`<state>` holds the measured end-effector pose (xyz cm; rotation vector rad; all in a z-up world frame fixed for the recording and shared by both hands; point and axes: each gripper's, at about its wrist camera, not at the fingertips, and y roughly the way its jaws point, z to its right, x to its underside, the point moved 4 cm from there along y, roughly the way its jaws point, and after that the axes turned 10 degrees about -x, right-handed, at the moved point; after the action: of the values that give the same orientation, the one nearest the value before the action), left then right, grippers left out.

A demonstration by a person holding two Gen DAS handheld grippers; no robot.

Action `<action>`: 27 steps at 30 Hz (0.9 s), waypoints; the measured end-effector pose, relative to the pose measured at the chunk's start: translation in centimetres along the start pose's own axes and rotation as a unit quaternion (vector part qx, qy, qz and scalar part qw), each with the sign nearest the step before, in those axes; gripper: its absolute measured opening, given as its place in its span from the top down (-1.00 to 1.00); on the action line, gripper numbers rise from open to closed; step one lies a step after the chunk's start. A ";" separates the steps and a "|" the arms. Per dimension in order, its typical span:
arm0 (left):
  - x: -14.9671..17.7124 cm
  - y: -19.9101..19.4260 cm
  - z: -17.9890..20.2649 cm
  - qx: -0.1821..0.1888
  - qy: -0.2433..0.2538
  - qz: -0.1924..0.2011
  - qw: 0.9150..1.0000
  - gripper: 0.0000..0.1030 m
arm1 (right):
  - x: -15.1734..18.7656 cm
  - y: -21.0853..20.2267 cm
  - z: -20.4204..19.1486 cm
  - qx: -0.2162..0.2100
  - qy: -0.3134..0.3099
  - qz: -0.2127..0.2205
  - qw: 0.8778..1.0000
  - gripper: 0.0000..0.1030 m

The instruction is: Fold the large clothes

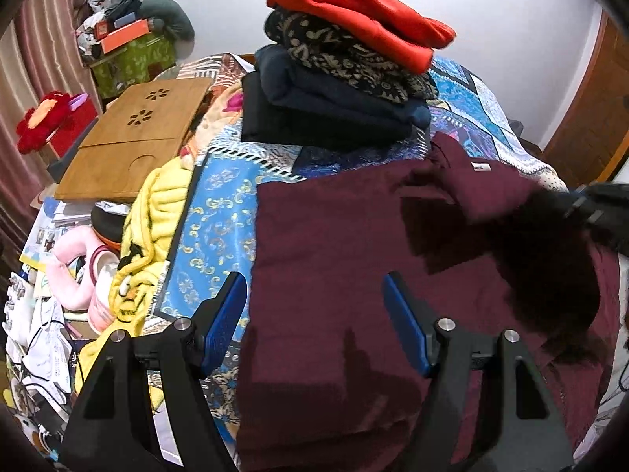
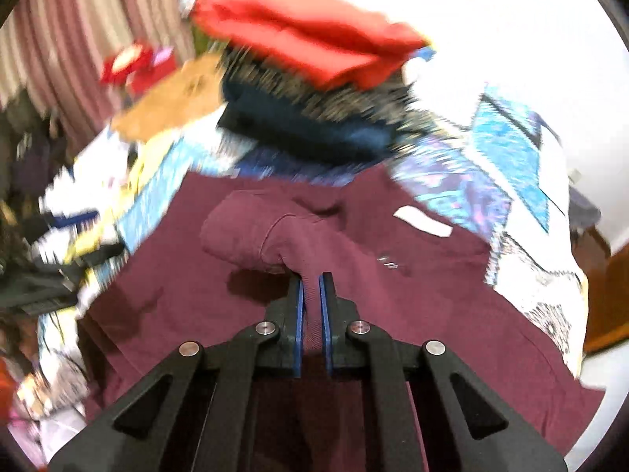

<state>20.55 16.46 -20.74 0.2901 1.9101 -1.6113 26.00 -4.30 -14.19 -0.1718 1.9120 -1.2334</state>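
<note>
A large maroon garment lies spread on the blue patterned bedspread. My left gripper hovers open over the garment's left part, its blue pads wide apart with nothing pinched between them. My right gripper is shut on a bunched fold of the maroon garment, and a sleeve-like flap hangs lifted just beyond its tips. In the left wrist view the right gripper is a dark blur at the right edge, above the garment's collar area with a white label.
A stack of folded clothes topped by a red piece stands behind the garment. A wooden lap desk, a yellow blanket and loose clutter crowd the bed's left side. A wooden door is at right.
</note>
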 end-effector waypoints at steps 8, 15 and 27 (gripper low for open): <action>1.3 2.0 3.9 0.018 0.027 -0.041 0.999 -0.37 | 3.6 -8.2 6.2 0.033 0.112 0.118 0.986 0.87; 2.7 3.5 7.5 0.022 0.067 -0.077 0.995 -0.37 | 7.7 -8.9 8.9 0.062 0.138 0.093 0.984 0.87; 1.4 1.5 6.8 0.025 0.051 -0.042 0.997 -0.37 | 4.6 -4.2 2.1 -0.004 0.015 0.022 1.000 0.04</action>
<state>22.38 10.12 -23.24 0.3213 1.9846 -1.7318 23.27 -10.25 -13.73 -0.1165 1.9368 -1.2049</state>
